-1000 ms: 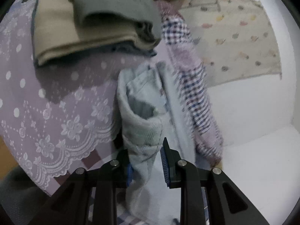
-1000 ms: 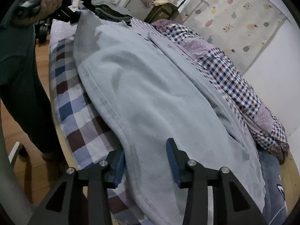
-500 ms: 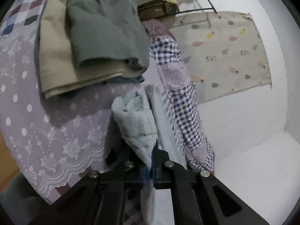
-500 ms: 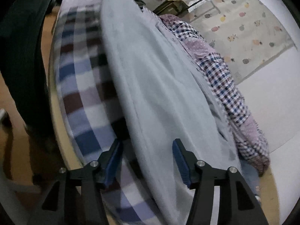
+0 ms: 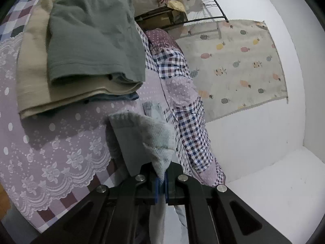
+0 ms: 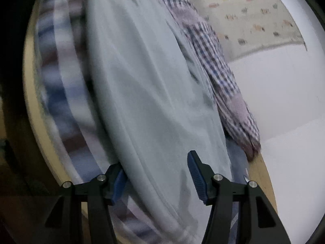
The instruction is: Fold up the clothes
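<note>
A pale blue garment (image 6: 142, 85) lies spread lengthwise along the bed. Its ribbed end (image 5: 156, 136) is bunched up in the left wrist view, and my left gripper (image 5: 161, 185) is shut on that end, the blue pads pressed together on the cloth. In the right wrist view my right gripper (image 6: 157, 174) stands open, one finger on each side of the garment's near part, with cloth lying between the blue pads (image 6: 196, 174). This view is blurred by motion.
A stack of folded clothes, grey-green (image 5: 91, 36) on beige (image 5: 32, 75), sits on the lilac lace sheet (image 5: 50, 154). A checked quilt (image 5: 189, 122) runs along the white wall. The bed's wooden edge (image 6: 33, 101) and checked sheet (image 6: 52, 65) lie to the left.
My left gripper closed onto the garment's ribbed end and lifted it. The right gripper moved along the garment and tilted, staying open; the person's arm left its view.
</note>
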The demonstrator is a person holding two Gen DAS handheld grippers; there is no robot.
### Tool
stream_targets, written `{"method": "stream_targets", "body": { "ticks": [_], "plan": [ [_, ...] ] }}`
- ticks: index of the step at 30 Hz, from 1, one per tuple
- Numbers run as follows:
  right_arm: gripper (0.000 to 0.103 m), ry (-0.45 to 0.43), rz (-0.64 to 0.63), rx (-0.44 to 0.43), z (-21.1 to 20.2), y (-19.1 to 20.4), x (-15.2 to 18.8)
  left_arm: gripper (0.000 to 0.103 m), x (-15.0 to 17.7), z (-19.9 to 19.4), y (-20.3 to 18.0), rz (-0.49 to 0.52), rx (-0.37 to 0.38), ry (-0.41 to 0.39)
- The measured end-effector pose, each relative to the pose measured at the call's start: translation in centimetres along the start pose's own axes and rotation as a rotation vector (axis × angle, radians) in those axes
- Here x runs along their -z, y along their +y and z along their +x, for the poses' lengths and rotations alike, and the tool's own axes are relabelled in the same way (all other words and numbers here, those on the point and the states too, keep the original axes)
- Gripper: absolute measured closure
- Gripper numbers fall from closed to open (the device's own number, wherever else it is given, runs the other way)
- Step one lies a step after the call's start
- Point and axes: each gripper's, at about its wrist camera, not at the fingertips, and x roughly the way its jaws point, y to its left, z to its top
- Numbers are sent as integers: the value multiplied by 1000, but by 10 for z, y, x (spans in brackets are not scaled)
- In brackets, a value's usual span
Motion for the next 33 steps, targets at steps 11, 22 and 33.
{"method": "stream_targets", "body": {
  "ticks": [11, 22, 33],
  "plan": [
    [44, 197, -120, 56, 30, -29, 103, 101, 0, 9, -4, 16, -67, -6],
    [98, 166, 17, -20, 26, -117, 91, 101, -11, 32, -32, 69, -126, 11],
    [99, 122, 92, -63, 60, -256, 37, 101, -35, 100, -91, 118, -152, 30]
  ]
}}
